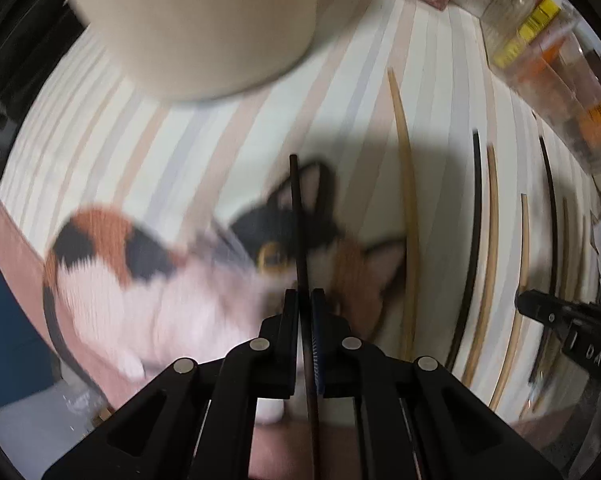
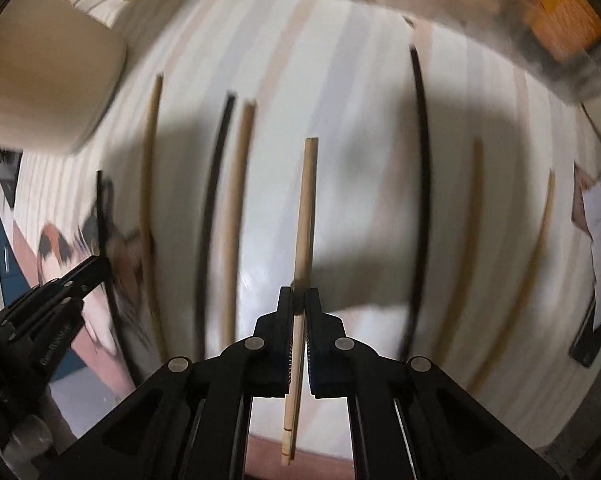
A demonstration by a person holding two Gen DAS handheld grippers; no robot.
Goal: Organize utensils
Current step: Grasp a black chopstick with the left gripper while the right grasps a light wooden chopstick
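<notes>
Left gripper (image 1: 304, 300) clamped on dark chopstick (image 1: 298, 224), stick running straight out between the pads over the cat print (image 1: 112, 280) on the striped bench (image 1: 228, 136). Right gripper (image 2: 299, 300) pinched tight on tan chopstick (image 2: 306, 208), likewise in line with the pads. More chopsticks (image 2: 228, 216) flat on the bench alongside. Beige container (image 1: 196, 24) beyond, upper left.

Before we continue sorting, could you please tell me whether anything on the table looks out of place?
Nothing looks spilled or broken. The dark chopstick in the left gripper crosses the cat picture on the striped tablecloth, apart from the others lying in a row.
</notes>
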